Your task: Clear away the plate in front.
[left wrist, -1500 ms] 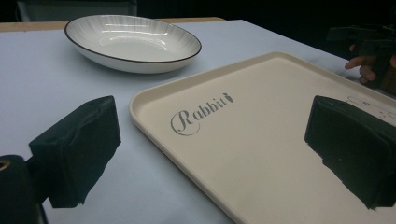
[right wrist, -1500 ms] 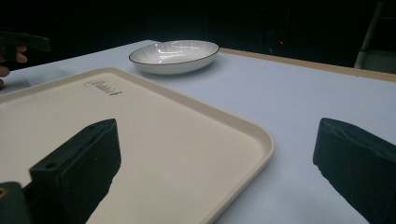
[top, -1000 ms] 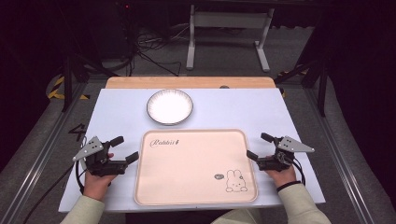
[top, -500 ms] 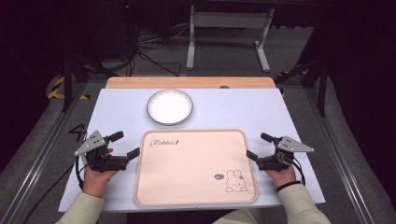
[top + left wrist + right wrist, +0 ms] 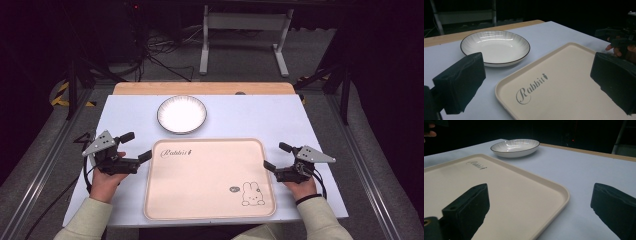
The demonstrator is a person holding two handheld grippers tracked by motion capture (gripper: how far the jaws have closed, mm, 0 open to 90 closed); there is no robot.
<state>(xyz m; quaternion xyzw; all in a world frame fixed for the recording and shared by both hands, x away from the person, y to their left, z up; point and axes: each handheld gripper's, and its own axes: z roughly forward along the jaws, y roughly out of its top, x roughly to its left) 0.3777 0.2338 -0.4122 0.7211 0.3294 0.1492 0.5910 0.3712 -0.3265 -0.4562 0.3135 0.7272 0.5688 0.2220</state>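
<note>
A cream tray [image 5: 210, 175] with "Rabbit" lettering and a small bunny drawing lies flat in the middle of the table. An empty white plate [image 5: 182, 114] with a dark rim sits just beyond the tray's far left corner. My left gripper [image 5: 137, 146] is open beside the tray's left edge, its jaws straddling the near corner of the tray [image 5: 574, 82], with the plate [image 5: 495, 47] ahead. My right gripper [image 5: 276, 156] is open at the tray's right edge; the tray's rim [image 5: 564, 195] lies between its jaws. Neither holds anything.
The pale table top [image 5: 250, 117] has a wooden strip [image 5: 200, 88] along its far edge. Beyond it stand a metal stand's legs [image 5: 240, 45] and floor cables. The other hand and its gripper [image 5: 624, 37] appear far right in the left gripper view.
My left gripper has shifted a little forward along the tray's left edge. The right gripper, the tray and the plate have stayed put.
</note>
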